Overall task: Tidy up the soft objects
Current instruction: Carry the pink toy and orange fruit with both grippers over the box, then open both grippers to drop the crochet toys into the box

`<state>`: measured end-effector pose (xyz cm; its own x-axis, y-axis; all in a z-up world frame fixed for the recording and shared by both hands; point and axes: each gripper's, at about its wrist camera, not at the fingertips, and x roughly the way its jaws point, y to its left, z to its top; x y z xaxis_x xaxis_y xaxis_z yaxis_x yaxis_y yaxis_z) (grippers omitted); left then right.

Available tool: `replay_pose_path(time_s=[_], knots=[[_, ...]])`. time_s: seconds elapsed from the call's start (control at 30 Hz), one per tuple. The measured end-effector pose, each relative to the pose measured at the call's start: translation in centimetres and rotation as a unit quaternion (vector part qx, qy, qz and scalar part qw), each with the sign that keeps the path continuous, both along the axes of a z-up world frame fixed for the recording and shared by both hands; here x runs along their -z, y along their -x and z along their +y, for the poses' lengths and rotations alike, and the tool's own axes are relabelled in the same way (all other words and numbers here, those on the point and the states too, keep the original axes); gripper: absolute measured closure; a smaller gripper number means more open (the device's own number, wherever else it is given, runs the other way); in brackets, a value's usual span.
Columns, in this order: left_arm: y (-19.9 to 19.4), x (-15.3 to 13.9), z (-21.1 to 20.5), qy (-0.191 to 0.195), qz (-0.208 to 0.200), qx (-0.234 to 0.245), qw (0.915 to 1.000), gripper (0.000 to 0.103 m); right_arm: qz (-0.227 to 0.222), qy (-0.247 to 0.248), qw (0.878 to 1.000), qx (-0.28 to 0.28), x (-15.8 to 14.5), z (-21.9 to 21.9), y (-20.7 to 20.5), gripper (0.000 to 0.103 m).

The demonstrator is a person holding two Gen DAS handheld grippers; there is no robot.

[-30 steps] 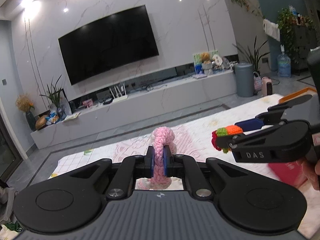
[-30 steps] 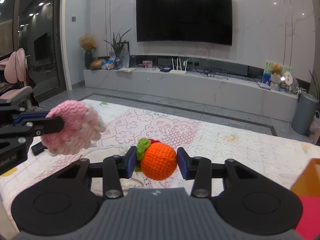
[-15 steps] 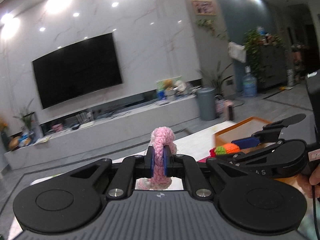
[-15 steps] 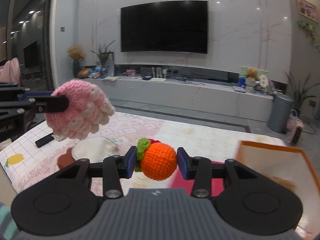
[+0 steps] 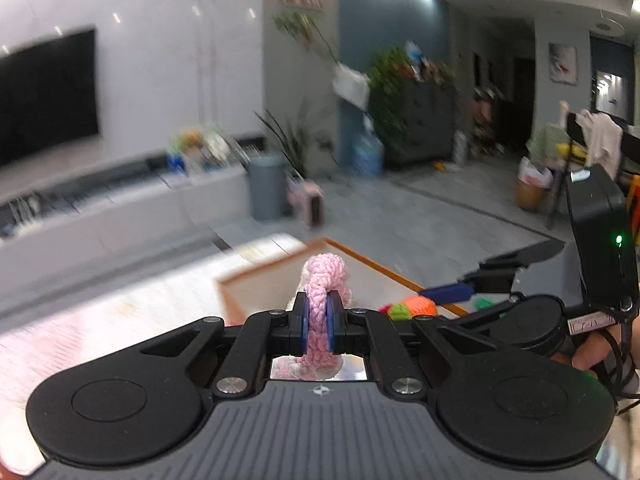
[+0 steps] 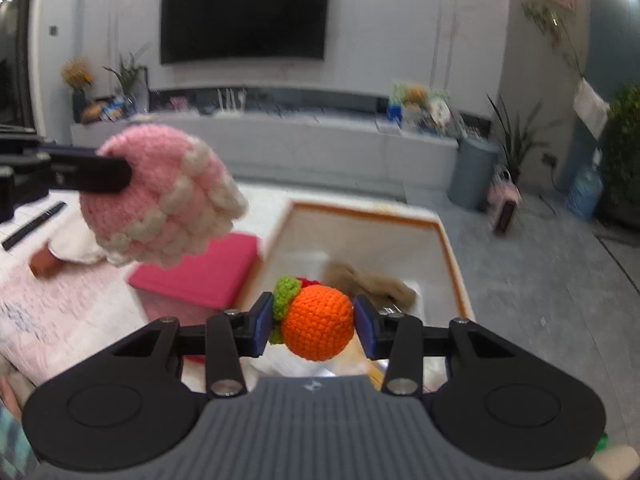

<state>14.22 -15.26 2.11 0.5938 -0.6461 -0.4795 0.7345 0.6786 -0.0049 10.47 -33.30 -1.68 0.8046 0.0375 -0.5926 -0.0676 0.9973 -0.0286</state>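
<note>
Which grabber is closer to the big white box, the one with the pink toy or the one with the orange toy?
Right. The right gripper holds the orange toy over the box opening. The left gripper with the pink toy hangs off to its left side.

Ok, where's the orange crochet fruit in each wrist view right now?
Left wrist: orange fruit right of centre, partly hidden, shut in the right claw beside the box.
Right wrist: orange fruit low centre, shut in the right claw over the box.
Shared landmark: the orange-rimmed box.
</note>
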Motion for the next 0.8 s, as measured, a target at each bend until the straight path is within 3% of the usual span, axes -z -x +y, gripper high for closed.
replay_pose_path(time_s=[0.17,0.33,0.53,0.8], knots=[[-2.4,2.5,-4.2,-0.042,0.066,0.028,0.9965,0.094,0.05,-0.006,0.999,0.008,1.4,-3.1,-0.9,0.06],[-4.4,5.0,-6.3,-0.101,0.114,0.039,0.9876,0.094,0.09,-0.01,0.996,0.006,3.0,-4.8,-2.8,0.06],[-5.8,7.5,-7.7,-0.15,0.15,0.036,0.9765,0.093,0.137,-0.014,0.99,-0.01,5.1,-5.8,-5.1,0.06],[-5.1,8.8,-9.3,-0.178,0.154,0.031,0.9715,0.09,0.176,0.002,0.984,-0.036,7.4,-5.4,-6.5,0.059]])
